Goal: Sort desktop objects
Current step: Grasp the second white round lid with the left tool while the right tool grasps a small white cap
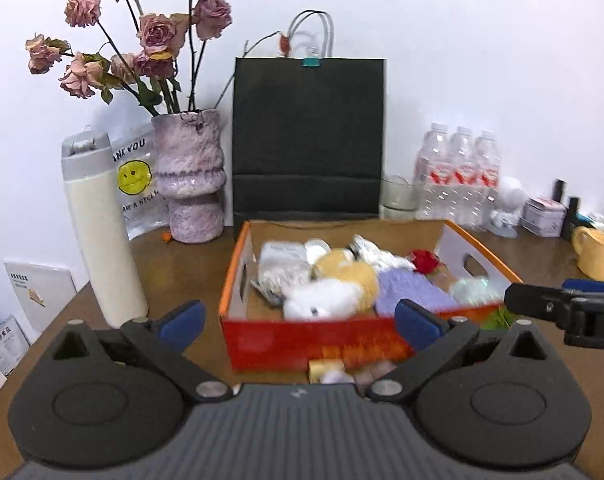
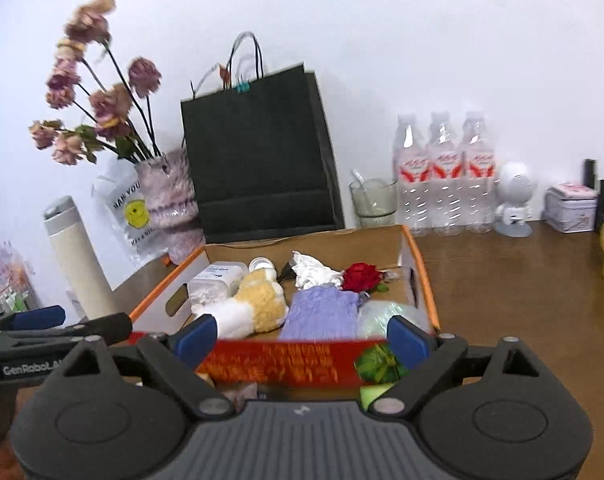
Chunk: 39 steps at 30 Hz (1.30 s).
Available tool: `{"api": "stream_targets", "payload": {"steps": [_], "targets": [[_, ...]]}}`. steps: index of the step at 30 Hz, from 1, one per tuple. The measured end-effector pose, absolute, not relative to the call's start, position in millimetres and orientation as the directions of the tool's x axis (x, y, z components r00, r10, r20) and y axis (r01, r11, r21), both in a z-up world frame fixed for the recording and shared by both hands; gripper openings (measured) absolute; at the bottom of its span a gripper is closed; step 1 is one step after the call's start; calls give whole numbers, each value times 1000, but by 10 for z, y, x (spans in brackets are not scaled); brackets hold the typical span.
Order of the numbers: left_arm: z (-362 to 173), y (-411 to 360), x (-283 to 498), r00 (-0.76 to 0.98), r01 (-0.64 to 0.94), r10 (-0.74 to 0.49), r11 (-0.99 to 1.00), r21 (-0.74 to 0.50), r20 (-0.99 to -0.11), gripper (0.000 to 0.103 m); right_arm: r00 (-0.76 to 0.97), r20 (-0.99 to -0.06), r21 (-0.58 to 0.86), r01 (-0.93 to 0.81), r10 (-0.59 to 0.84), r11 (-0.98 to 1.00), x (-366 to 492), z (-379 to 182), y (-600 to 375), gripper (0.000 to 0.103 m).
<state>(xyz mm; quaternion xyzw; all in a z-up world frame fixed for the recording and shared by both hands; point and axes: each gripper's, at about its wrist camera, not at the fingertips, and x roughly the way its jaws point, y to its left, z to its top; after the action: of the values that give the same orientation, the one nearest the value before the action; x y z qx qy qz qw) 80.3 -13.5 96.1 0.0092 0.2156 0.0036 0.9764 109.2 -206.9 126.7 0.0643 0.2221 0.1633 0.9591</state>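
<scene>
Orange cardboard box (image 1: 302,340) on brown desk (image 1: 190,264), directly ahead of both grippers, front wall red and blurred.
Contents: plush toy, yellow and white (image 1: 337,284); lilac knitted cloth (image 2: 321,314); red rose (image 2: 359,276); white crumpled tissue (image 2: 311,272); clear plastic container (image 2: 216,282); pale green wrapped item (image 2: 385,312).
Outside front wall: green object (image 2: 377,364), low against red wall; small yellow block (image 1: 325,368); indistinct pale bits beside it.
Left gripper (image 1: 302,318): jaws spread wide, nothing between blue pads (image 1: 182,318).
Right gripper (image 2: 302,338): jaws likewise wide apart, holding nothing.
Background, along white wall: vase of dried roses (image 1: 190,176); black paper bag (image 1: 307,136); cream tumbler (image 1: 102,232); smiley plastic bag (image 1: 136,184); three water bottles (image 2: 445,172); glass with spoon (image 2: 371,200); white figurine (image 2: 513,200); tin (image 2: 569,208); yellow mug (image 1: 595,252).
</scene>
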Motion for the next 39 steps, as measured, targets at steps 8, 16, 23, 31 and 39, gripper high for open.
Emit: {"api": "stream_targets", "payload": {"steps": [8, 16, 23, 31, 39], "targets": [[654, -197, 321, 889, 21, -3, 999, 33, -459, 103, 827, -435, 177, -310, 357, 934, 418, 957, -2159, 93], [454, -318, -76, 884, 20, 17, 997, 74, -467, 103, 801, -468, 164, -336, 373, 927, 180, 844, -2126, 93], [313, -358, -360, 874, 27, 19, 996, 88, -485, 103, 804, -458, 125, -365, 380, 923, -123, 760, -2057, 93], [269, -23, -149, 850, -9, 30, 999, 41, -526, 103, 783, -468, 110, -408, 410, 906, -121, 711, -1935, 91], [165, 357, 597, 823, -34, 46, 999, 32, -567, 88, 738, -509, 125, -445, 443, 887, 518, 669, -1615, 74]]}}
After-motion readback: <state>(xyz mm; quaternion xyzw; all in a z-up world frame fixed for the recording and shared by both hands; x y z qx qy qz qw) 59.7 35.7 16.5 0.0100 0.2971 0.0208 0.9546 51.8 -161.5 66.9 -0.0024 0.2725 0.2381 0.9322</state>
